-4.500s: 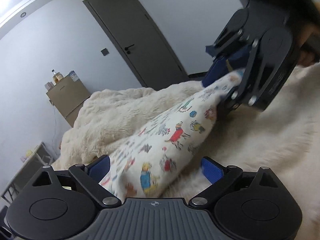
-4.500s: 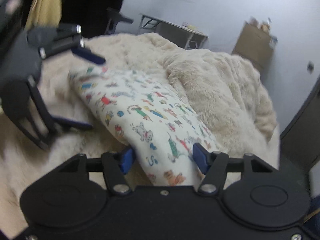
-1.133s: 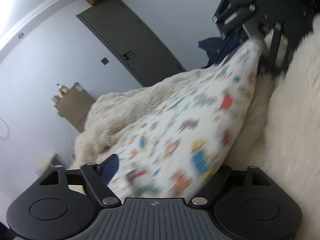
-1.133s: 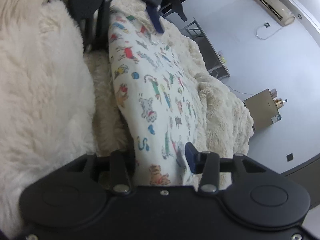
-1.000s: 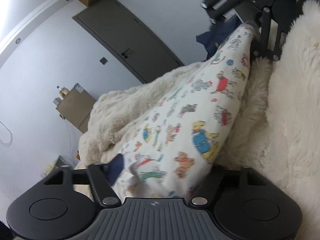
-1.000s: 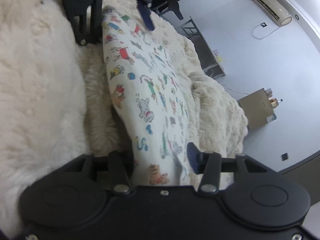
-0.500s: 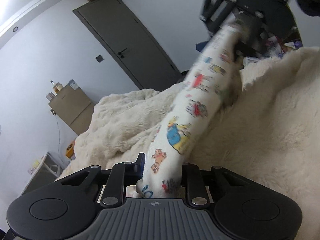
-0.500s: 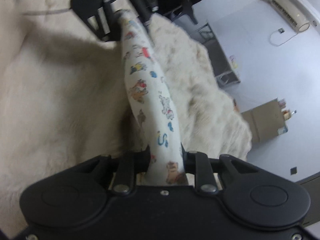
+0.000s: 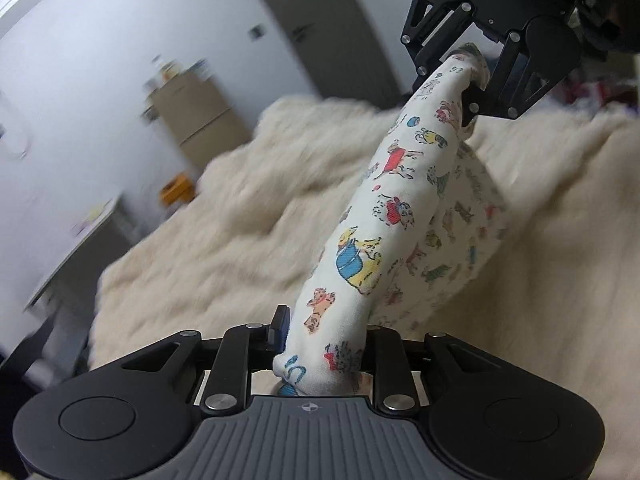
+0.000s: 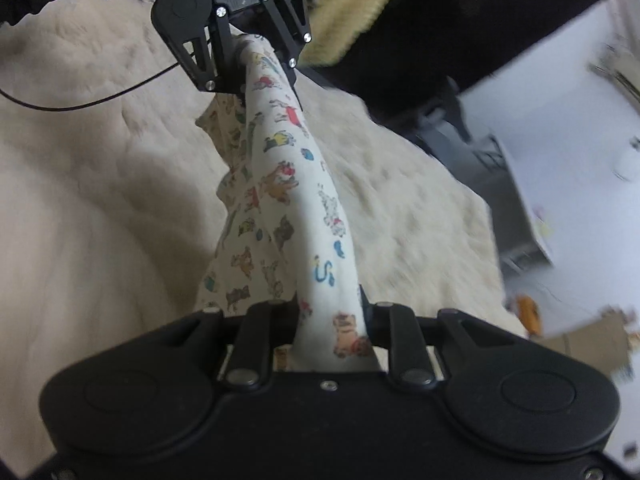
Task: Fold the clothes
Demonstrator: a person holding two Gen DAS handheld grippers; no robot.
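A white garment with small colourful cartoon animal prints (image 9: 384, 216) hangs stretched between my two grippers above a cream fluffy blanket (image 9: 208, 240). My left gripper (image 9: 324, 332) is shut on one end of the garment. My right gripper (image 9: 460, 80) is shut on the other end, higher up. In the right wrist view the garment (image 10: 296, 200) runs from my right gripper (image 10: 332, 312) up to the left gripper (image 10: 256, 52). A loose fold of the garment sags below the taut edge.
The fluffy blanket (image 10: 88, 184) covers the bed under both grippers. A black cable (image 10: 80, 106) lies across it. A brown cabinet (image 9: 200, 112), a grey door (image 9: 320, 20) and a low table (image 9: 80, 248) stand along the white wall.
Both grippers have closed on the garment and lifted it off the blanket. The cloth went from lying spread to a narrow stretched band between them.
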